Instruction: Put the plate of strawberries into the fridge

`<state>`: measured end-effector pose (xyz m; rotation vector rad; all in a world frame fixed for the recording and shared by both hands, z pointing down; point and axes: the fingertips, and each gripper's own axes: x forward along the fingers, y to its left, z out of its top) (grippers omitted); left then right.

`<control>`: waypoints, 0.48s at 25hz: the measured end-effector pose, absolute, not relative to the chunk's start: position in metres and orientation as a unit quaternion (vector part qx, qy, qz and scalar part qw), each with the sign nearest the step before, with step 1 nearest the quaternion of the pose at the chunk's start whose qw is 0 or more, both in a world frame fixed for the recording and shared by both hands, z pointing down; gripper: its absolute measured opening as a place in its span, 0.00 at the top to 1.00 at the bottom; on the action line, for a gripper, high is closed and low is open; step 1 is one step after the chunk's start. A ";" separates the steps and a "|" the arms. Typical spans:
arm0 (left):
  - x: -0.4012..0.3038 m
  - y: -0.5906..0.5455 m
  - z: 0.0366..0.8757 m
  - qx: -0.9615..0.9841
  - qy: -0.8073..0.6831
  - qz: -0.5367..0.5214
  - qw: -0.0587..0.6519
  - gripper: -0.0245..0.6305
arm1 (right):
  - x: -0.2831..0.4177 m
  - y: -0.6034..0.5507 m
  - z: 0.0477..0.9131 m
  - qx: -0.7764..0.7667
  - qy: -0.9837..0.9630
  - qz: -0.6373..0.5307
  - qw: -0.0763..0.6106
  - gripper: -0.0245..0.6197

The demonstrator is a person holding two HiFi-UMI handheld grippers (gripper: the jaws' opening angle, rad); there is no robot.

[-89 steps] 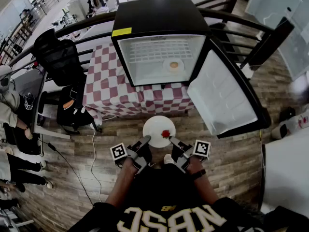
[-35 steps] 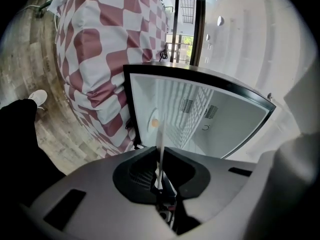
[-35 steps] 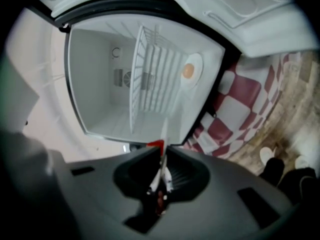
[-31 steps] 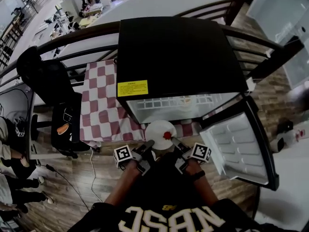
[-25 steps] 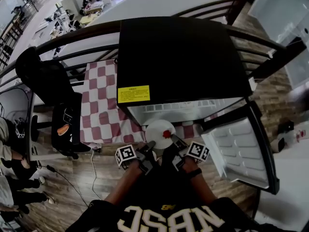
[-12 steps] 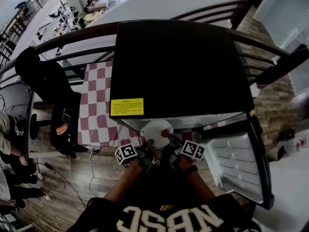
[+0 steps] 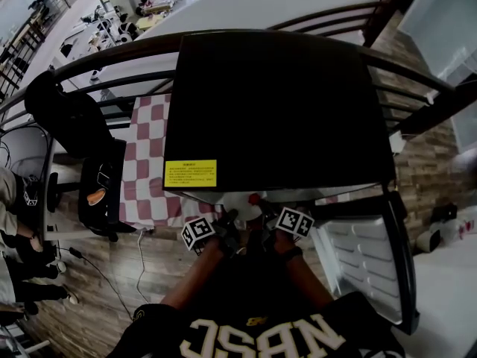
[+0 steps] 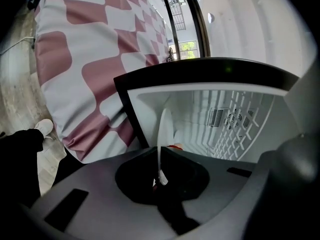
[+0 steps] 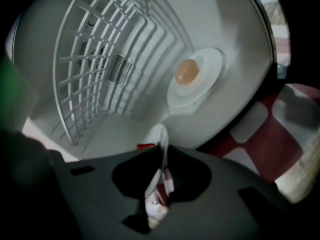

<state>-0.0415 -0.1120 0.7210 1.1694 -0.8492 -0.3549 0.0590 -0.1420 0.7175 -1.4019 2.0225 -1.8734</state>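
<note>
The white plate (image 7: 240,200) with a red strawberry (image 7: 254,198) is held level at the mouth of the open black fridge (image 7: 276,103), mostly hidden under the fridge's top edge in the head view. My left gripper (image 7: 231,216) is shut on the plate's left rim and my right gripper (image 7: 261,213) on its right rim. In the left gripper view the plate (image 8: 162,129) shows edge-on between the jaws, strawberry (image 8: 175,146) beside it. The right gripper view shows the plate rim (image 9: 160,134) pinched, in front of the white interior.
Inside the fridge a white dish (image 9: 202,86) with a tan round food item (image 9: 187,71) sits at the back right, under a wire shelf (image 9: 100,59). The fridge door (image 7: 365,252) stands open at the right. A red checked tablecloth (image 7: 149,162) lies left of the fridge.
Both grippers have carried the plate forward and down toward the fridge opening. In the head view the plate has slid under the fridge's top edge and the interior is out of sight.
</note>
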 end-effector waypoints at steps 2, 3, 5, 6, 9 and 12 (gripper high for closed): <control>-0.040 -0.115 0.723 0.531 -0.391 -0.161 0.734 0.92 | 0.060 -0.146 0.720 -0.456 0.651 -0.607 0.022 0.89; -0.039 -0.116 0.724 0.529 -0.394 -0.160 0.734 0.92 | 0.061 -0.147 0.722 -0.457 0.650 -0.607 0.020 0.89; -0.038 -0.117 0.728 0.526 -0.397 -0.159 0.735 0.92 | 0.062 -0.149 0.725 -0.460 0.647 -0.608 0.016 0.89; -0.038 -0.119 0.729 0.526 -0.399 -0.160 0.734 0.92 | 0.063 -0.150 0.726 -0.461 0.647 -0.607 0.014 0.89; -0.038 -0.123 0.732 0.523 -0.399 -0.165 0.735 0.92 | 0.063 -0.154 0.728 -0.461 0.657 -0.597 0.003 0.89; -0.037 -0.127 0.731 0.521 -0.399 -0.173 0.734 0.92 | 0.063 -0.156 0.726 -0.460 0.668 -0.586 -0.012 0.87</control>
